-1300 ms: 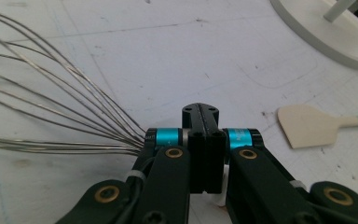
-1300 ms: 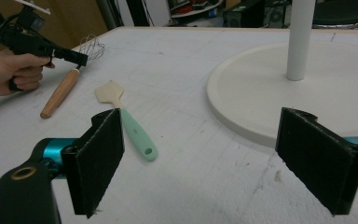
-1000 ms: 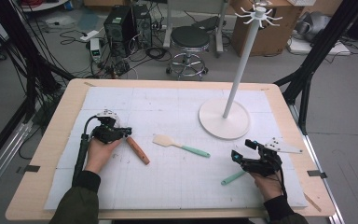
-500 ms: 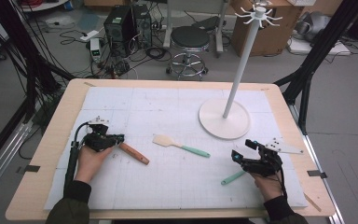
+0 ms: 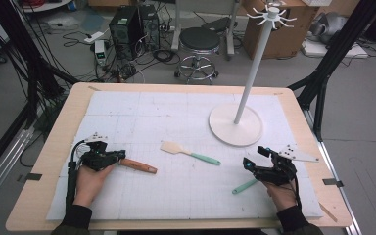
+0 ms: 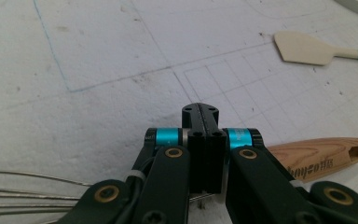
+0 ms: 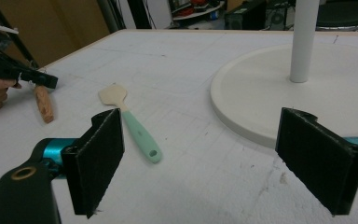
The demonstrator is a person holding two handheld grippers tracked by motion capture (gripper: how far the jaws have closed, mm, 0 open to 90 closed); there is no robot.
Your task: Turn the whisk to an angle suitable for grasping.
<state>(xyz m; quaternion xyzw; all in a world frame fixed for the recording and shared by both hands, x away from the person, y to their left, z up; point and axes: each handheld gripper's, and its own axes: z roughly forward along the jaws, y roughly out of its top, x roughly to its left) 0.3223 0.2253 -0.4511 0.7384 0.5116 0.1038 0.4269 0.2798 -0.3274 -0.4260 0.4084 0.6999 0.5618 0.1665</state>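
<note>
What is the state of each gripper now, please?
Left gripper: closed on the whisk, near its wooden handle.
Right gripper: open, holding nothing.

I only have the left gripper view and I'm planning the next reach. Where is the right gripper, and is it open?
Observer: The right gripper sits at the near right of the table, with its jaws wide open and nothing between them.
Operator: Is anything lying near it?
Observer: A mint-green handle sticks out from beneath that hand. Its other end is hidden.
Operator: What's the pale curve in my top right corner?
Observer: That's the round base of a white stand. Its pole rises to a ring of hooks.
</note>
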